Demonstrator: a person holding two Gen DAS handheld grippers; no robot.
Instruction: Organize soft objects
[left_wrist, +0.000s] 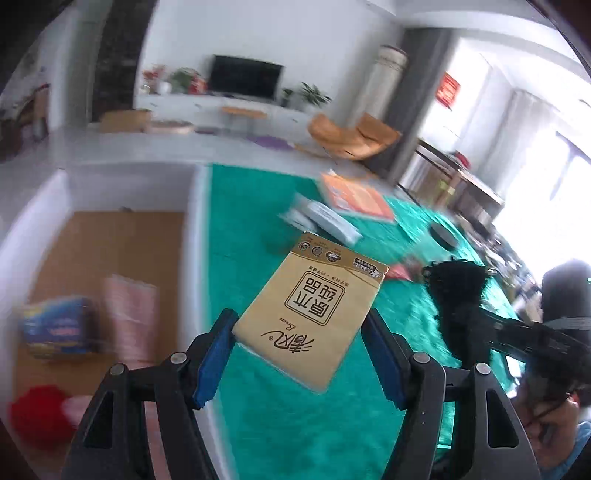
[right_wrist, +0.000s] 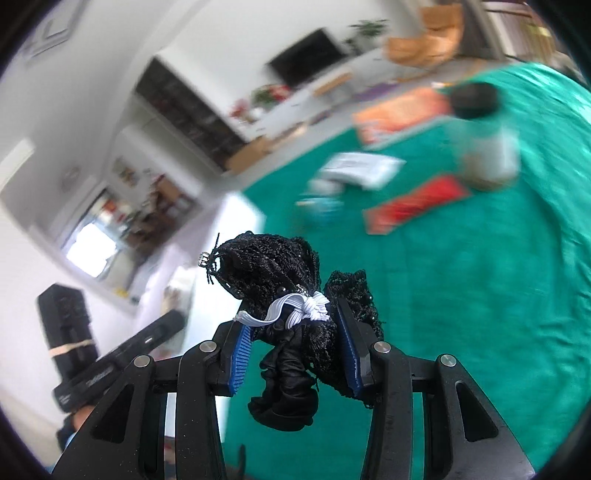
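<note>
In the left wrist view my left gripper (left_wrist: 299, 336) is shut on a tan tissue pack (left_wrist: 314, 306) with dark print, held in the air over the green cloth (left_wrist: 295, 424). Its blue pads (left_wrist: 212, 358) press the pack's two sides. In the right wrist view my right gripper (right_wrist: 295, 343) is shut on a black mesh fabric bundle (right_wrist: 273, 273) tied with a white elastic band (right_wrist: 295, 310), and part of it hangs below the pads. The same bundle (left_wrist: 458, 280) shows at the right of the left wrist view.
A white-walled box with a brown floor (left_wrist: 110, 236) stands left of the cloth and holds a blue pack (left_wrist: 55, 325), a pink pack (left_wrist: 129, 317) and a red item (left_wrist: 40, 410). White packs (left_wrist: 321, 218), an orange pack (left_wrist: 358, 199) and a red pack (right_wrist: 417, 206) lie on the cloth. A person (left_wrist: 554, 424) is at lower right.
</note>
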